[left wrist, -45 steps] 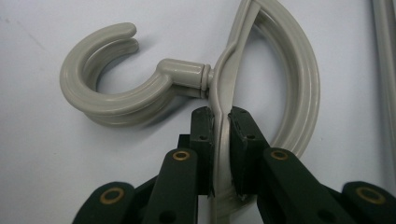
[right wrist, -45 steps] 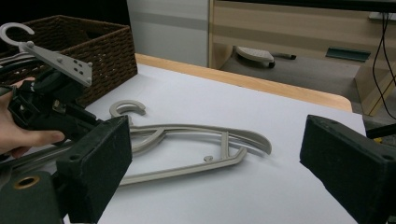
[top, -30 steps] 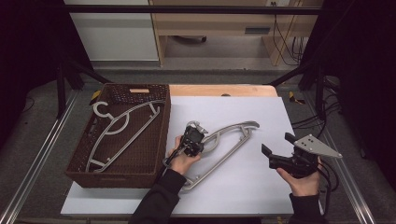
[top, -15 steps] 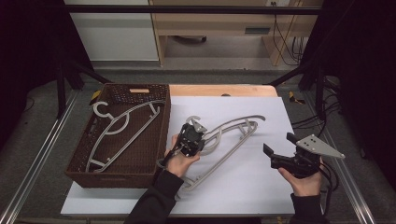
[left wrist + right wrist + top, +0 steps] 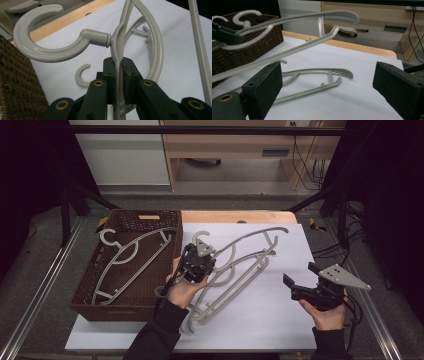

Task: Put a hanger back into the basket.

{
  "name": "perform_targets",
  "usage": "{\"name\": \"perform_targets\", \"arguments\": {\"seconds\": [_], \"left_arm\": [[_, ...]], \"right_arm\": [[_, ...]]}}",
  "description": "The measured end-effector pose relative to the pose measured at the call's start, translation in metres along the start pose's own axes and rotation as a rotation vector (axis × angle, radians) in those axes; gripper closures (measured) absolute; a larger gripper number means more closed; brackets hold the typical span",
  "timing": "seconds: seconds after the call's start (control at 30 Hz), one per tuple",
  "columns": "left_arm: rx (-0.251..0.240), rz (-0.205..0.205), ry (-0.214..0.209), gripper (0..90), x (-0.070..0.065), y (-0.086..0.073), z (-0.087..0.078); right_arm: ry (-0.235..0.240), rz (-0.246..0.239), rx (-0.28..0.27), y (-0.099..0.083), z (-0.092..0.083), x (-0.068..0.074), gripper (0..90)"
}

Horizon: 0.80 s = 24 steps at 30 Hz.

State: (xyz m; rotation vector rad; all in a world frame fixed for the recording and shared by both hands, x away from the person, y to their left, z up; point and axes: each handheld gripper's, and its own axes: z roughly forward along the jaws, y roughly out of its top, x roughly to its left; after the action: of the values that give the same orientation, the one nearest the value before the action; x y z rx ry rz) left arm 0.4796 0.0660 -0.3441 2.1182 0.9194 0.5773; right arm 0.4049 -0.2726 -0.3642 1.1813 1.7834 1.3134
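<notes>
Hanger [image 5: 120, 47] clamped by its neck just below the hook in the clenched left gripper [image 5: 196, 265], raised off the white sheet [image 5: 280, 330] over a second hanger [image 5: 312, 82], probably bound next for the basket [image 5: 85, 292] beside it, right gripper [image 5: 300, 287] gaping wide and empty.

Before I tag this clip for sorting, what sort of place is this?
Probably a lab recording bench, not a home: a metal frame rings the table, loose cables hang behind, and hand-held grippers move hangers beside a basket.
</notes>
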Motion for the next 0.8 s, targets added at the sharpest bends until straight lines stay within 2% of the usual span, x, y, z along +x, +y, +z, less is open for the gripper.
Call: {"name": "perform_targets", "arguments": {"seconds": [0.03, 0.27, 0.4, 0.47, 0.7, 0.8], "left_arm": [[0.003, 0.013, 0.009, 82.2, 0.002, 0.002, -0.004], [-0.021, 0.012, 0.032, 82.2, 0.011, 0.01, -0.024], [-0.047, 0.008, 0.036, 82.2, 0.017, 0.014, -0.039], [-0.064, 0.019, 0.057, 82.2, 0.022, 0.016, -0.046], [-0.091, -0.011, 0.074, 82.2, 0.039, 0.02, -0.067], [-0.093, -0.006, 0.091, 82.2, 0.046, 0.021, -0.076]], "right_arm": [[0.0, 0.0, 0.001, 0.0, 0.0, 0.0, 9.1], [0.0, 0.001, 0.007, -0.001, 0.001, 0.0, 9.1], [-0.005, -0.004, 0.005, -0.001, 0.002, 0.0, 9.0], [-0.002, -0.002, 0.006, -0.001, 0.002, 0.0, 8.9], [-0.003, -0.004, 0.01, -0.002, 0.003, -0.001, 8.7], [-0.004, -0.003, 0.012, -0.002, 0.003, 0.0, 8.7]]}}
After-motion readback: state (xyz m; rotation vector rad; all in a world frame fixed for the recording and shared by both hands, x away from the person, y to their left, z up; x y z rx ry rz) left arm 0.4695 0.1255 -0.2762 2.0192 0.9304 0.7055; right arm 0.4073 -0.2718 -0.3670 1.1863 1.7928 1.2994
